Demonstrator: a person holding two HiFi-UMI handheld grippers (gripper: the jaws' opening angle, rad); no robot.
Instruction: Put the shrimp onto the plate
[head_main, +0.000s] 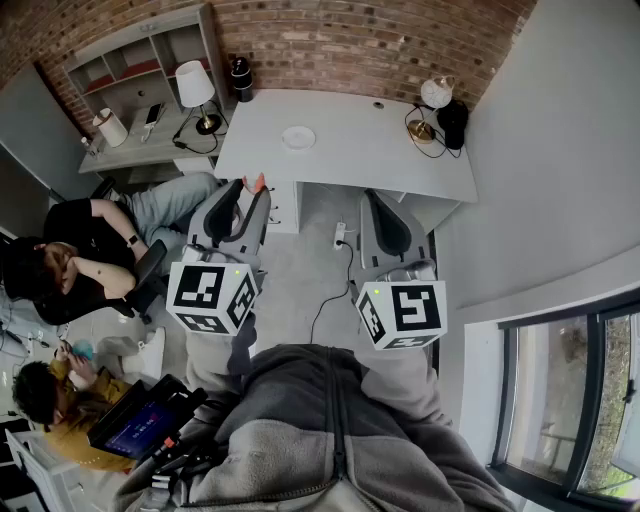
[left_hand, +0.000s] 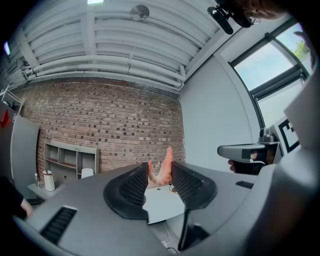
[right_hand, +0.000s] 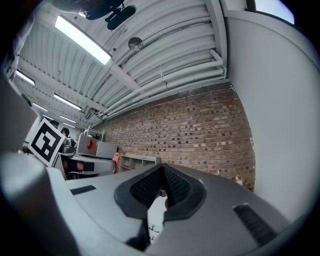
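A: Where is the shrimp, and what has hold of it?

B: We see the shrimp (left_hand: 163, 170) pinched upright between the fingers (left_hand: 134, 186) of the left gripper (head_main: 252, 188), its pink tail poking up above them; it is in the air, well apart from the plate (head_main: 298, 138); the plate sits on the white tabletop (head_main: 380, 140) ahead of us and looks bare as far as we can tell.

A: What does this step ask of us?

B: We judge this to be the carry; we would hold the squeeze steady, since the shrimp is small and only its lower part sits between the pads; we would bring it over the tabletop's near edge and come down low over the middle of the plate; only then would we let the fingers part, so it neither bounces nor slides off the rim.

A: How are the hands posed?

B: Both grippers are held out in front of our chest, side by side and apart, marker cubes toward us; the left points roughly level at the brick wall beyond the tabletop; the right gripper (right_hand: 161, 172) points the same way, tipped barely upward, its fingers closed together on nothing; we would leave it clear of the left one's path.
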